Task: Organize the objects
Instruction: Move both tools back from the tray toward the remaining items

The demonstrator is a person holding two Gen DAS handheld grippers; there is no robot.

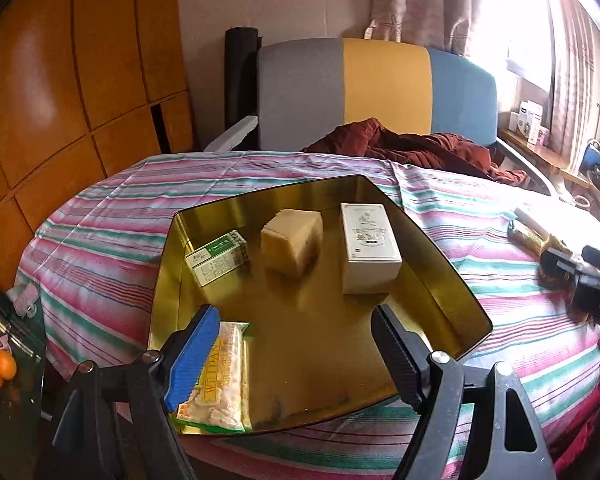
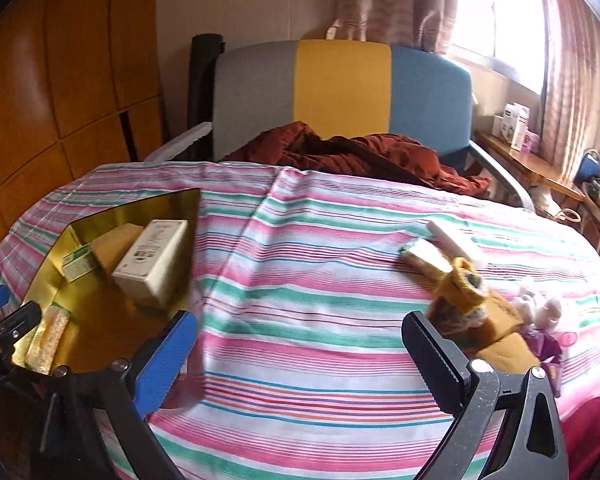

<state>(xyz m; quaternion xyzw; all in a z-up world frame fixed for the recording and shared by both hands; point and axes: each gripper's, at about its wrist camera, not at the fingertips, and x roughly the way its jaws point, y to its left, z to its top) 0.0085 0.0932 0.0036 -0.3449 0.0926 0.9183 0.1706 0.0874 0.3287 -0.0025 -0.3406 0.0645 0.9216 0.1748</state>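
Observation:
A gold tray (image 1: 440, 280) lies on the striped cloth. In it are a white box (image 1: 370, 248), a tan block (image 1: 292, 240), a green-and-white carton (image 1: 218, 258) and a snack packet (image 1: 220, 376). My left gripper (image 1: 296, 360) is open and empty over the tray's near edge, its blue pad beside the packet. My right gripper (image 2: 300, 364) is open and empty over bare cloth, between the tray (image 2: 48, 256) and a brown plush toy (image 2: 472, 304). A gold-wrapped bar (image 2: 424, 256), a white stick (image 2: 456, 240) and a small pink toy (image 2: 544, 312) lie near the plush.
A chair (image 1: 384, 88) with grey, yellow and blue panels stands behind the table with a rust-red cloth (image 1: 412, 144) on its seat. Wooden cabinets (image 1: 60, 80) are to the left. A cluttered shelf (image 1: 540, 148) runs under the window at right.

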